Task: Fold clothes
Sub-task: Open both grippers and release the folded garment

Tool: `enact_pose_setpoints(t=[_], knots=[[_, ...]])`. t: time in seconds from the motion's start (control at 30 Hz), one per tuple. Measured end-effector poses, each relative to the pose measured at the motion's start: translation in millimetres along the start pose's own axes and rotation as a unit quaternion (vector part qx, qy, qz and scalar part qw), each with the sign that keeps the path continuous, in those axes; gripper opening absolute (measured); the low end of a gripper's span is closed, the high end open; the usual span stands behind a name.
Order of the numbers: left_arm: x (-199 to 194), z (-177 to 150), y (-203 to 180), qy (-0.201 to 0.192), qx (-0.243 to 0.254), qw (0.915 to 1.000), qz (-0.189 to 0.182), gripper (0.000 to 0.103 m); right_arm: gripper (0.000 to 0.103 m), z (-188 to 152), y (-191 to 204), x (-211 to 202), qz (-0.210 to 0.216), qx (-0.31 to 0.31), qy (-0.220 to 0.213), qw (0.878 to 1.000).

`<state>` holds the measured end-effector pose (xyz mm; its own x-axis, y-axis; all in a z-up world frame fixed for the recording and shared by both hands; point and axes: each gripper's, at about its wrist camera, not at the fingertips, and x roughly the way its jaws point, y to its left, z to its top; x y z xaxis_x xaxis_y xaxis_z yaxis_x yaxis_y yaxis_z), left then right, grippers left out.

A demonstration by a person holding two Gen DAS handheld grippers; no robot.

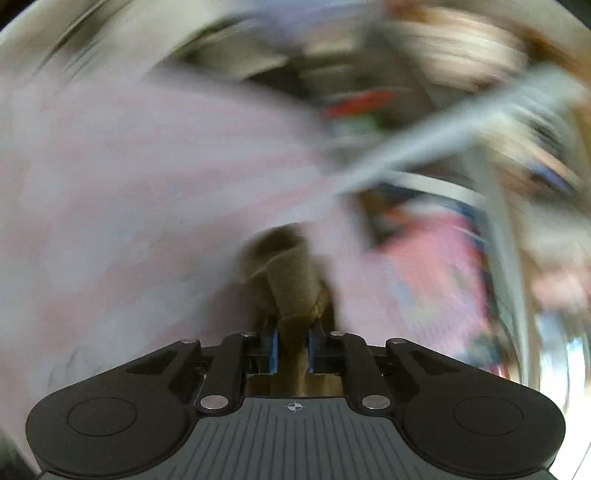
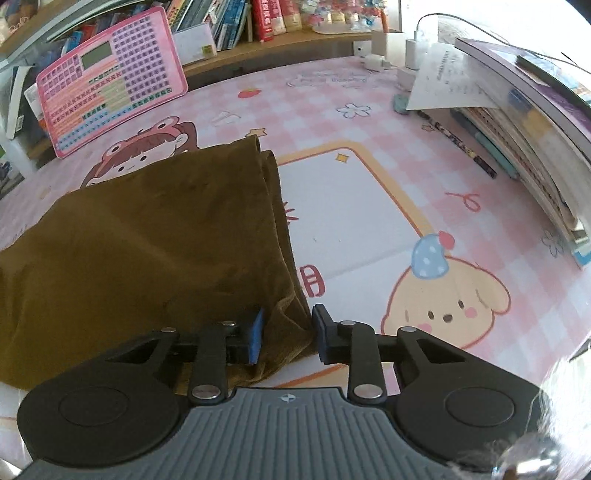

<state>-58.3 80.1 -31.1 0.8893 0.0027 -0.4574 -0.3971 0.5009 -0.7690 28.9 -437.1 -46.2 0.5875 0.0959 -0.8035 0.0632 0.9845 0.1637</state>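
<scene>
An olive-brown garment [image 2: 155,236] lies folded on the pink cartoon table mat [image 2: 369,206], and its right edge runs toward the camera. My right gripper [image 2: 287,334] stands open with the garment's near corner between its blue-padded fingers [image 2: 255,338]. The right-hand pad is apart from the cloth. In the left wrist view everything is smeared by motion. There my left gripper [image 1: 292,349] is shut on a bunched strip of the same brown garment [image 1: 291,280], which rises from between the pads.
A pink keyboard-like toy board [image 2: 110,77] leans at the back left. Behind it is a shelf of books [image 2: 236,22]. A tall stack of books and papers [image 2: 517,118] fills the right side, with white chargers [image 2: 391,51] at the back.
</scene>
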Motion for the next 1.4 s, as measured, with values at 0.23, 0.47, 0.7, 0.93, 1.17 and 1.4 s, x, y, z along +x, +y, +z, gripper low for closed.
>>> enact_pose_setpoints(t=[0.23,0.47,0.7,0.93,1.17,1.4], knots=[[-1,5,60,0.006,-0.054,0.9954,0.079,0.013,0.025,1,17,3,0.029,-0.018,-0.004,0.999],[1,6,74,0.02,-0.066,0.9943,0.081,0.027,0.037,3,29,5,0.018,-0.027,-0.001,0.999],[-9,11,72,0.023,-0.069,0.9947,0.073,0.066,0.052,6,41,-20,0.003,-0.01,-0.047,0.999],[-14,12,75,0.037,-0.078,0.9944,0.061,0.067,0.062,6,86,-43,0.045,-0.055,-0.071,0.995],[-26,9,75,0.058,-0.067,0.995,0.047,0.069,0.067,-20,145,-43,0.087,-0.131,-0.035,0.987],[-24,5,80,0.07,-0.07,0.9947,0.03,0.068,0.067,-33,212,-36,0.118,-0.208,-0.029,0.97]])
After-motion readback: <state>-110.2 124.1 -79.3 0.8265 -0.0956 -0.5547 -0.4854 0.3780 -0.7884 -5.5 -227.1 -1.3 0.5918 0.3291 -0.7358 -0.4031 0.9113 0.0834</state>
